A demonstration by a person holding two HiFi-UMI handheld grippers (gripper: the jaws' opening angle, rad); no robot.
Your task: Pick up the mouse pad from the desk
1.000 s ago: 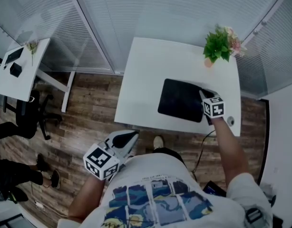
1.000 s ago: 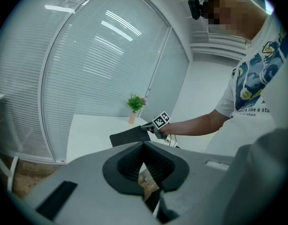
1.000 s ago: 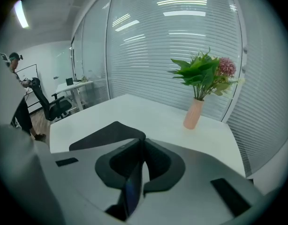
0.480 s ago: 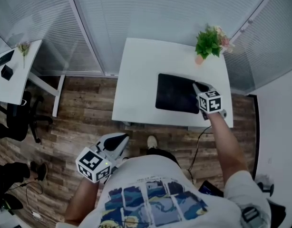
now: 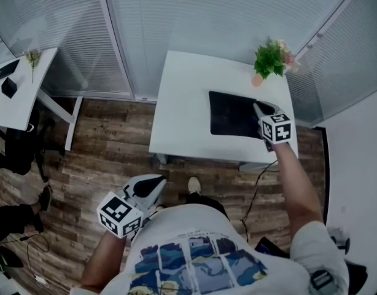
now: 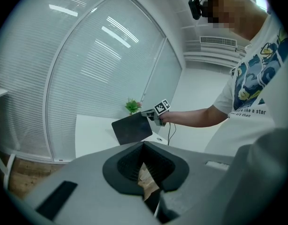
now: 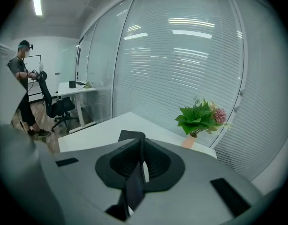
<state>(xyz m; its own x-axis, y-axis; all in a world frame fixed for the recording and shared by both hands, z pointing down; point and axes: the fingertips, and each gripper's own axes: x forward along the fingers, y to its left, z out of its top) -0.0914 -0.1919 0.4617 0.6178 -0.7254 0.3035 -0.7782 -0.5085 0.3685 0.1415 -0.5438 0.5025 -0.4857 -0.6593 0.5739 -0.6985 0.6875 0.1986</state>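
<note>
Right gripper (image 5: 258,108) pinches mouse pad (image 5: 231,114); its long axis extends leftward.

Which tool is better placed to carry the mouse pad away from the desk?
Right. The right tool is shut on the mouse pad at its edge, above the desk. The left tool holds nothing and hangs near the person's body over the floor, far from the pad.

The mouse pad (image 5: 233,114) is matt black, cloth or rubber by look. The desk (image 5: 182,109) is smooth white with slight sheen; the floor (image 5: 96,140) is grainy wood plank.
</note>
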